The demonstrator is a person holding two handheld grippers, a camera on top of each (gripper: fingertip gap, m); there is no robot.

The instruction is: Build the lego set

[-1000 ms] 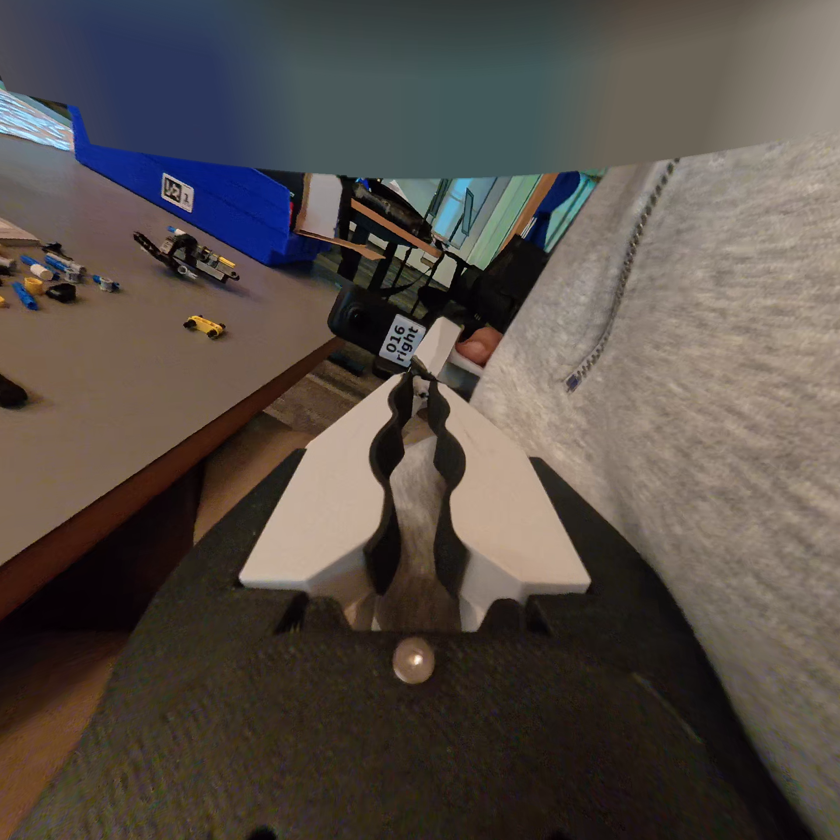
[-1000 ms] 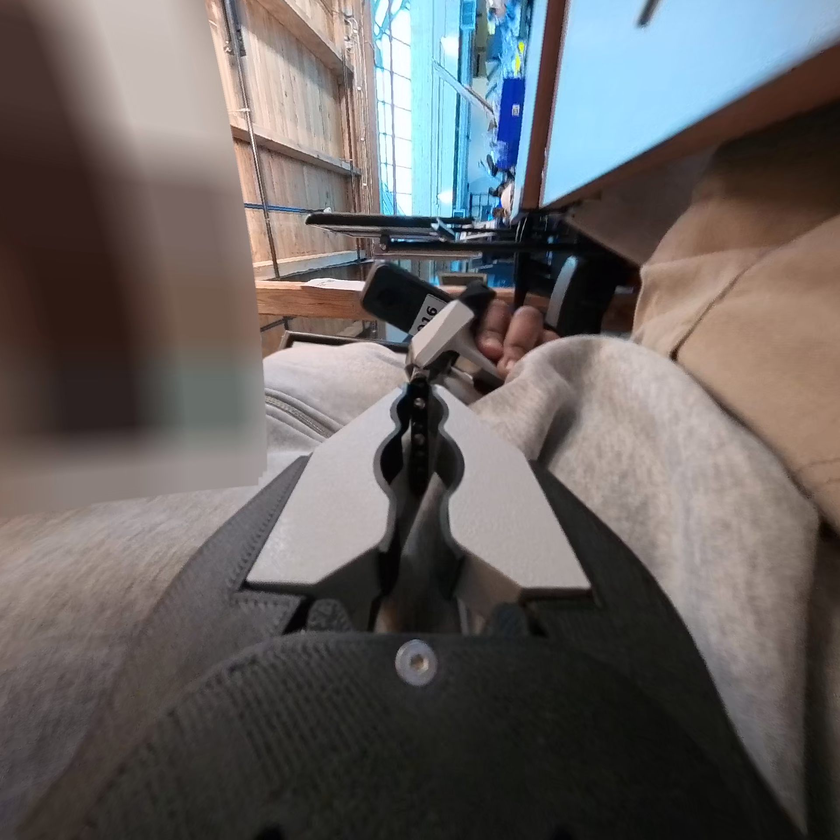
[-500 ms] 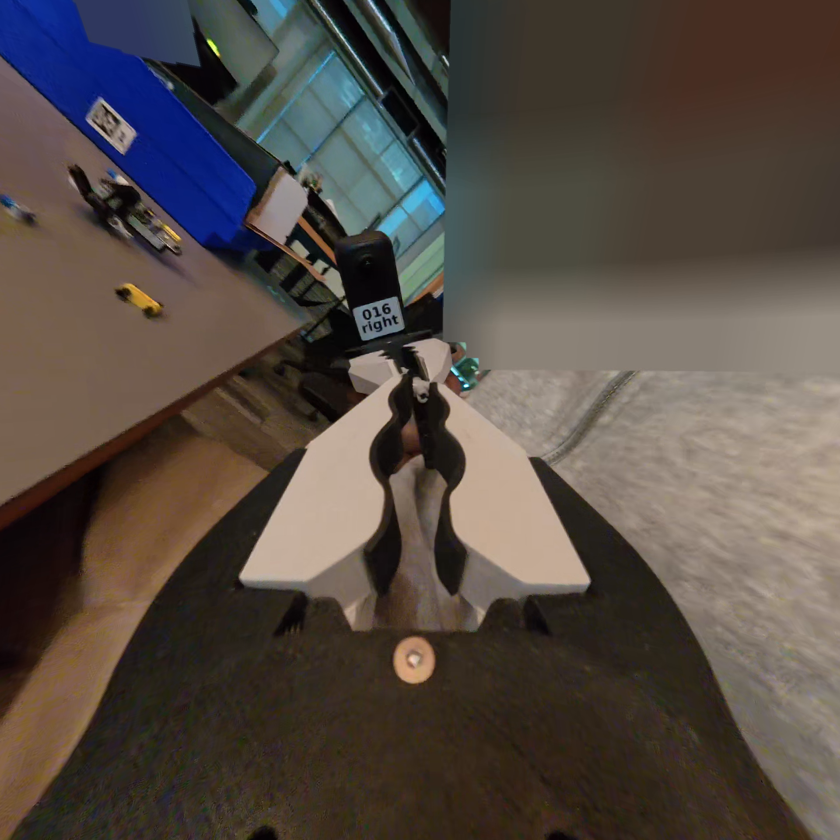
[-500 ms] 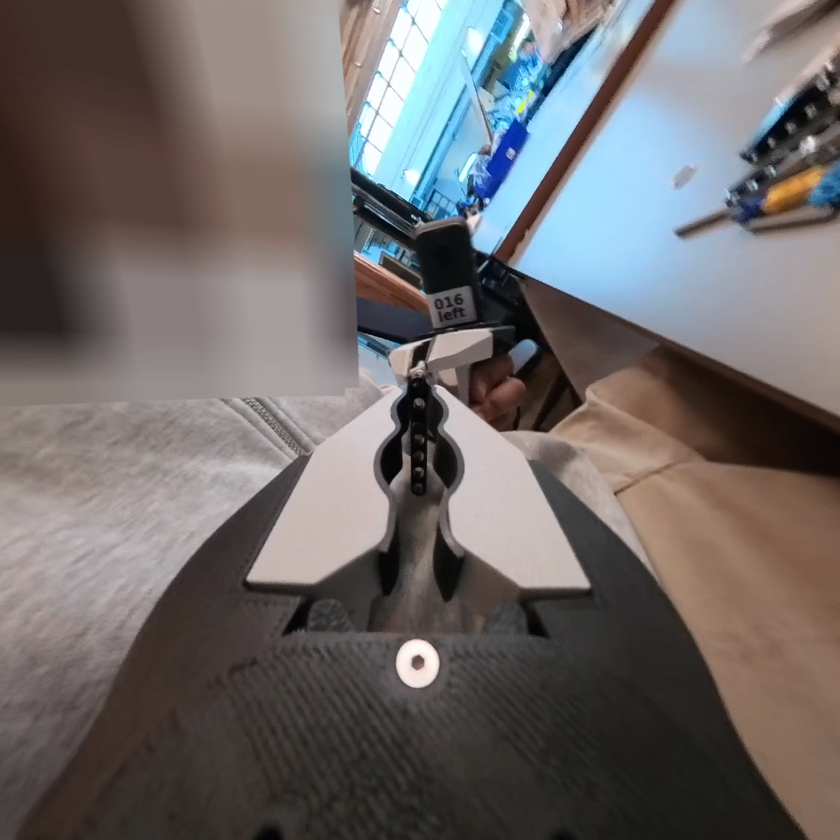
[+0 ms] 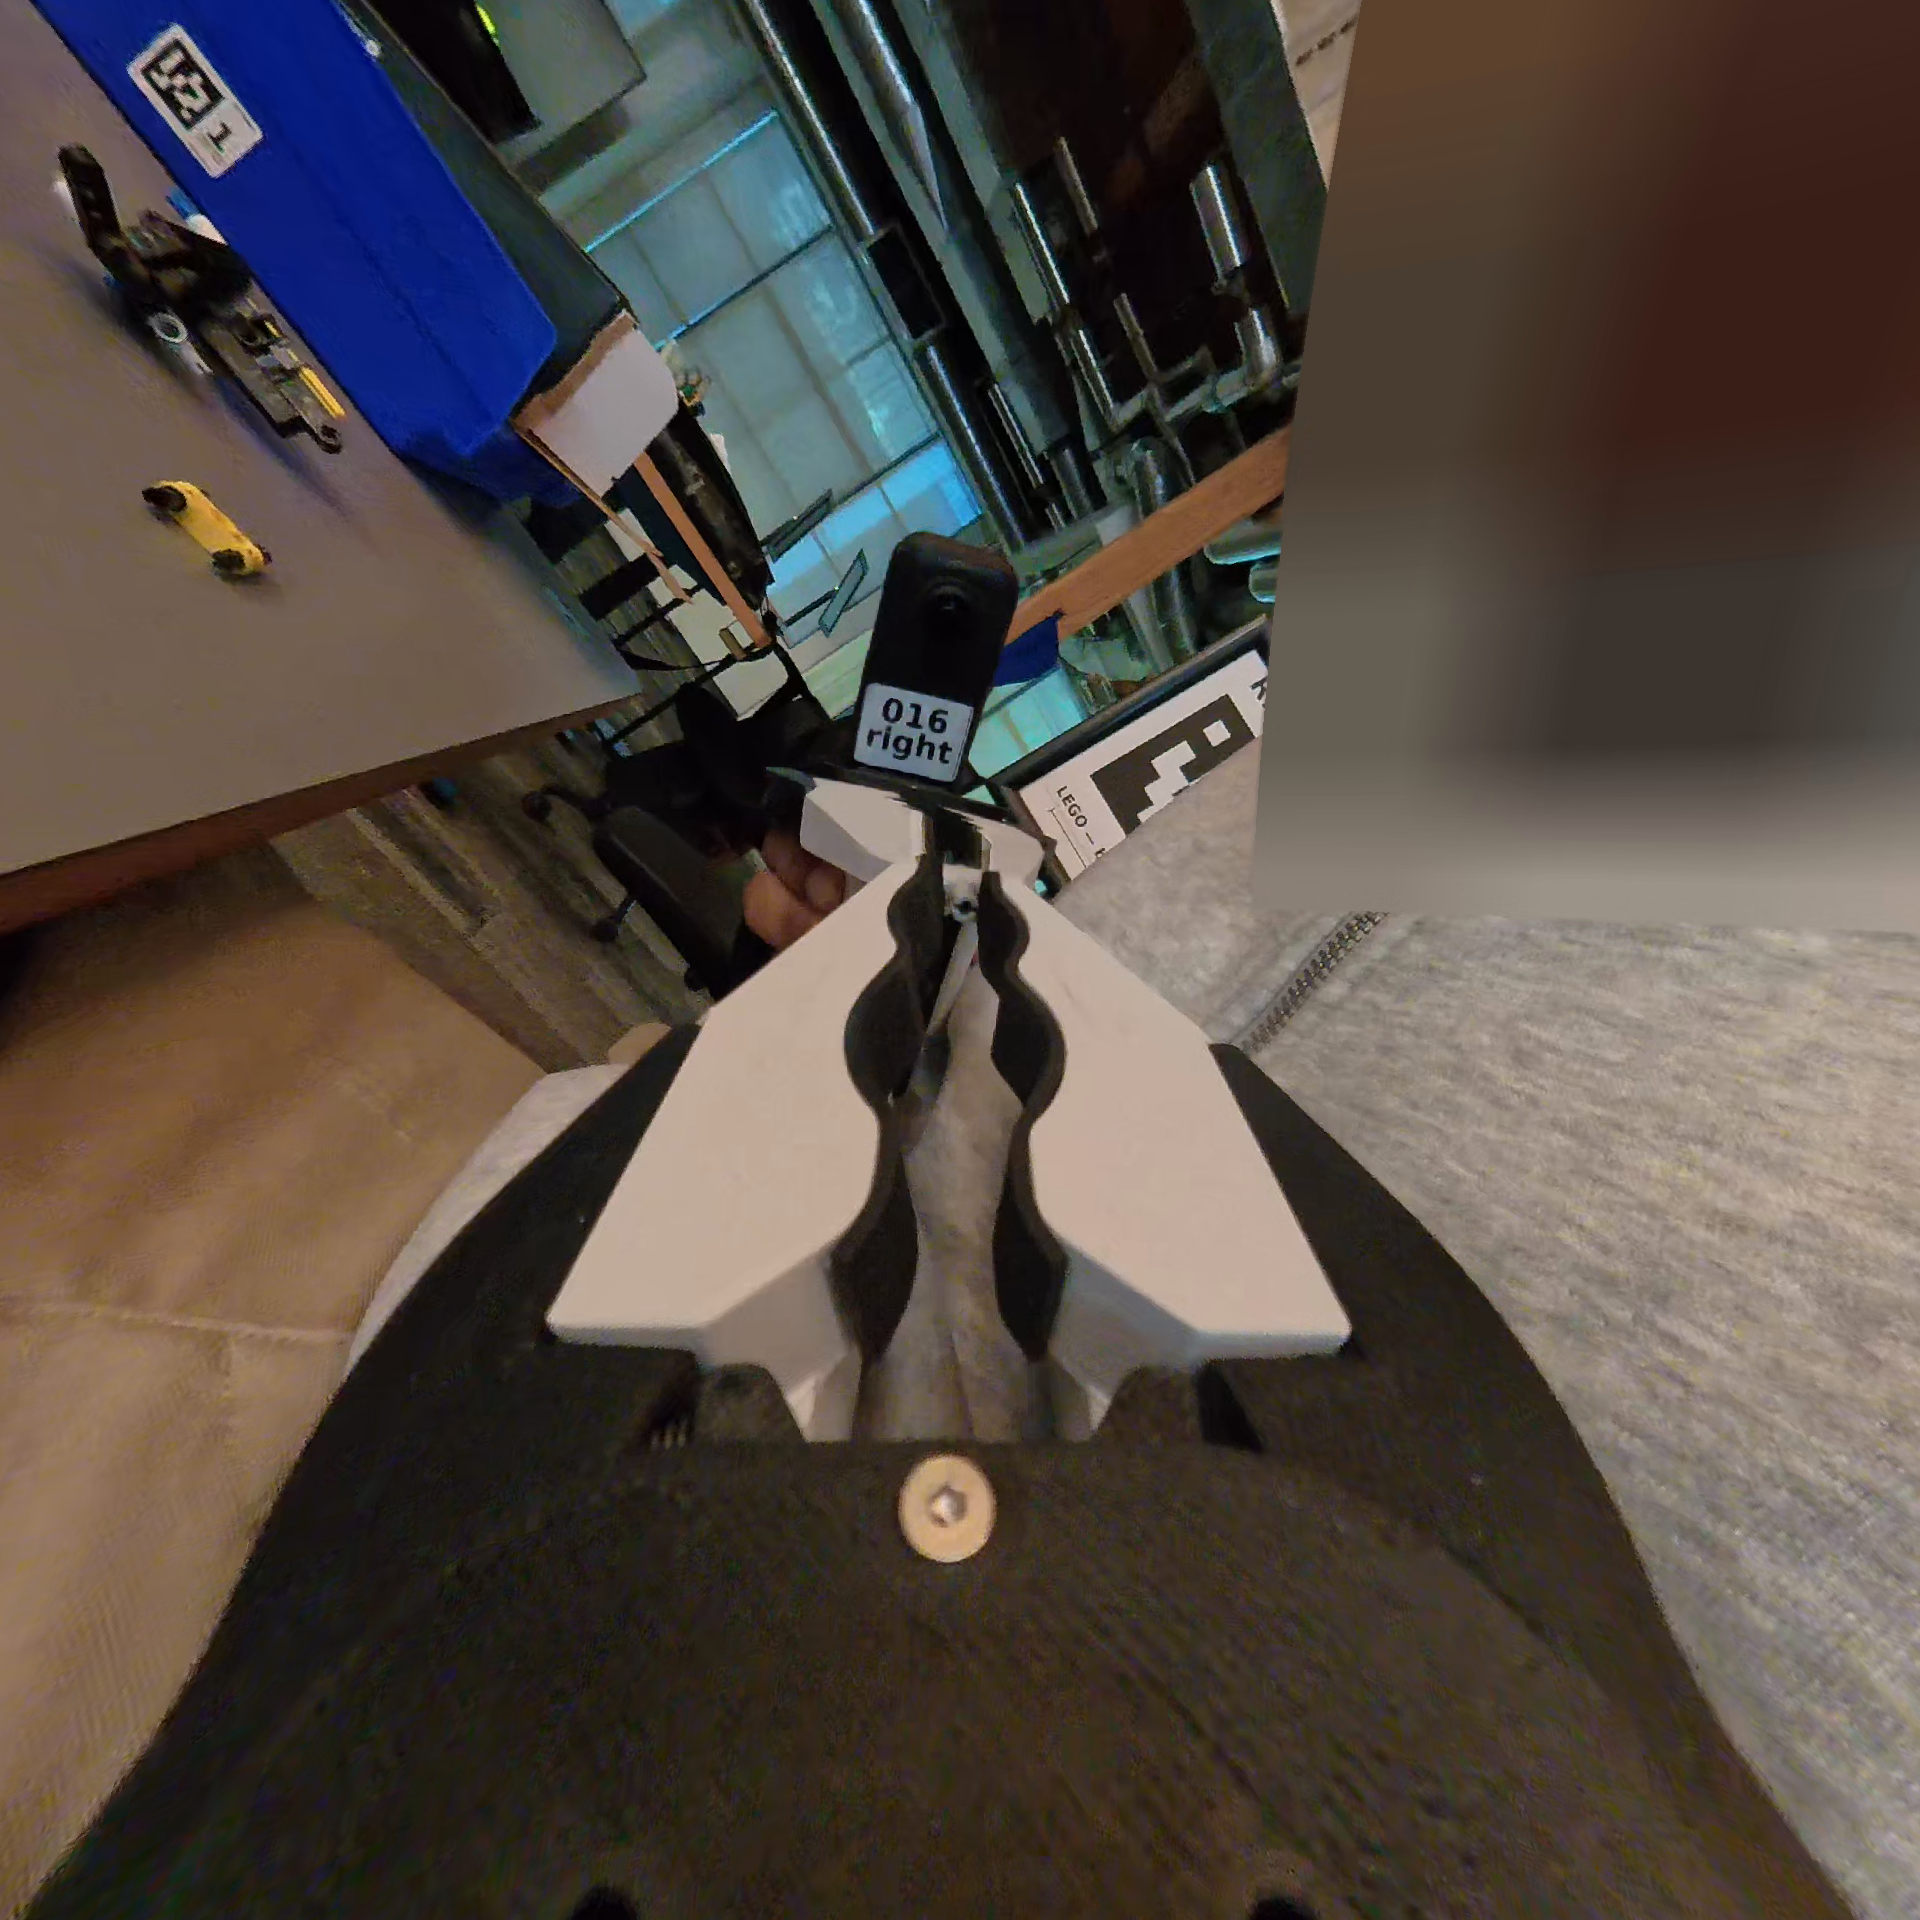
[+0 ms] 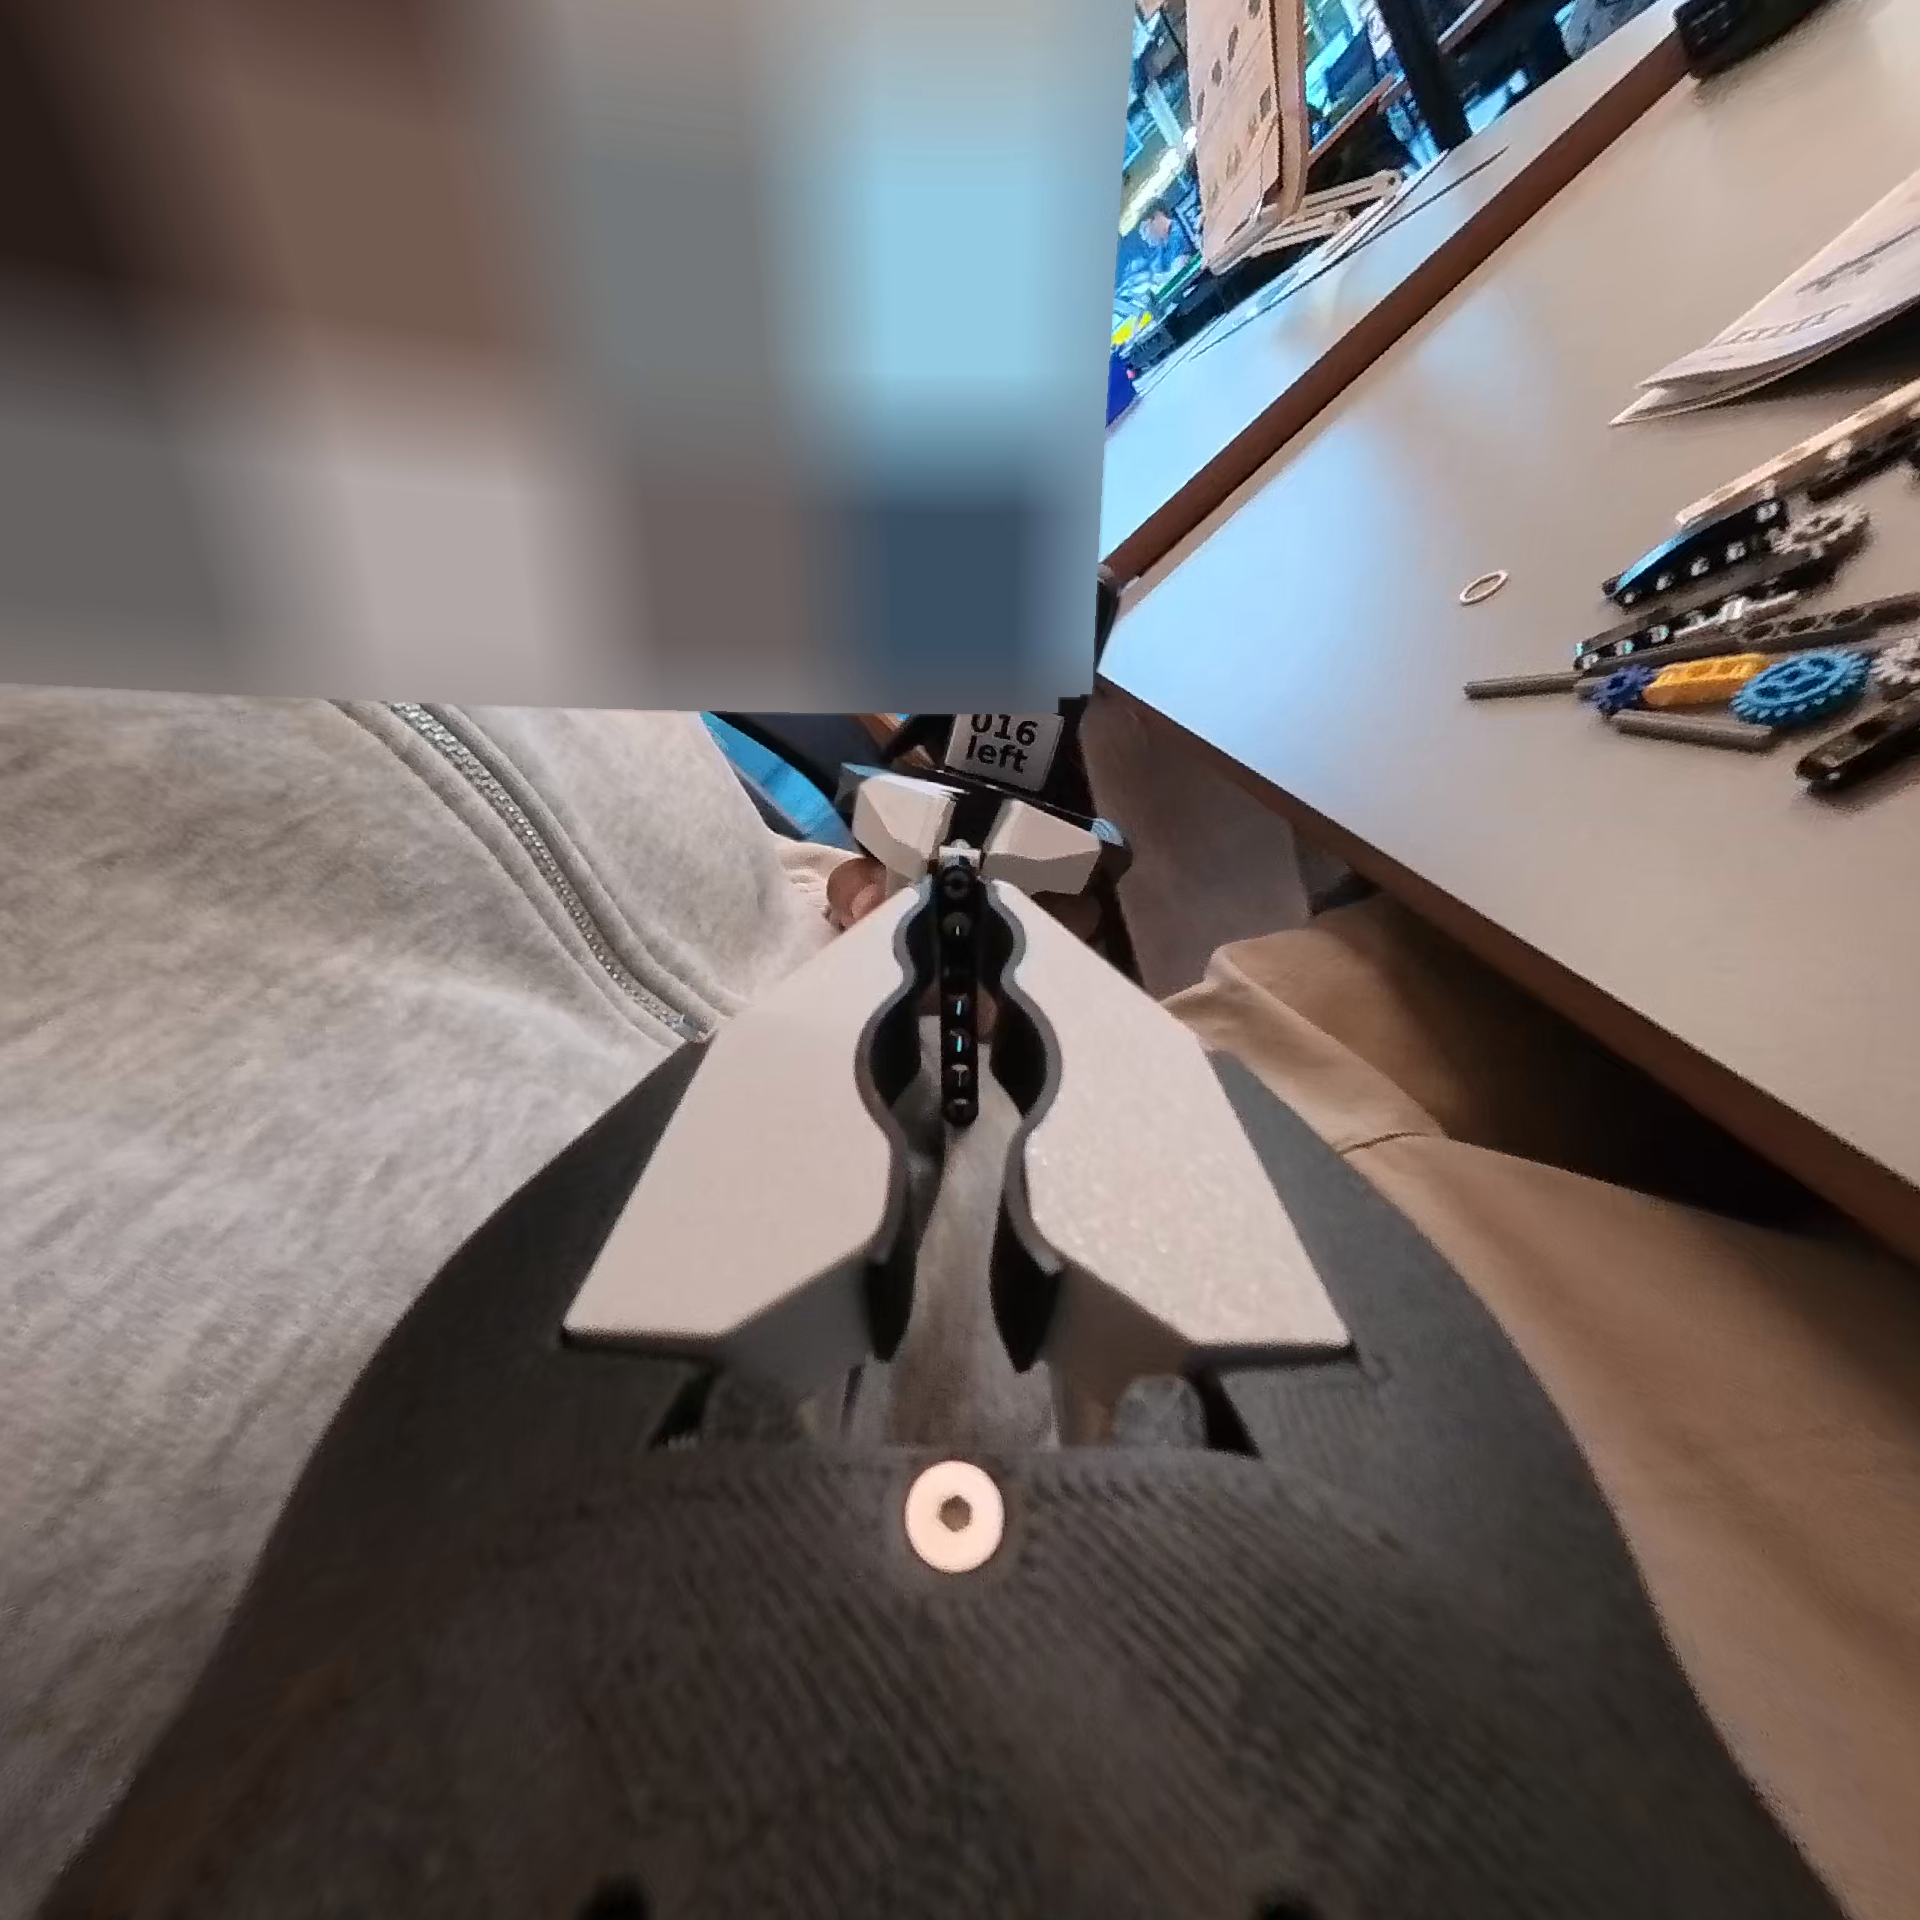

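Both grippers are held tip to tip over a person's lap, off the table. My right gripper (image 6: 958,883) is shut on a black beam with holes (image 6: 958,997), which runs lengthwise between its jaws. My left gripper (image 5: 956,894) is shut on a small pale piece (image 5: 961,912) right at its tips. That piece meets the far end of the beam. The left gripper also shows in the right wrist view (image 6: 964,854), and the right gripper in the left wrist view (image 5: 920,831). How the two pieces join is hidden by the fingertips.
The grey table (image 5: 208,675) holds a part-built black model (image 5: 197,312), a yellow piece (image 5: 208,530) and a blue bin (image 5: 343,208). In the right wrist view the table (image 6: 1455,727) bears a blue gear (image 6: 1797,686), black beams (image 6: 1704,561), a small ring (image 6: 1484,589) and a booklet (image 6: 1818,312). Both grippers' tips are close together, under 4 cm apart. From either gripper's tips it is about 20 centimetres to the blue gear (image 6: 1797,686).
Both grippers have turned together while staying tip to tip; the table swung from level to steeply tilted in both views. The grips on the beam and the pale piece are unchanged.
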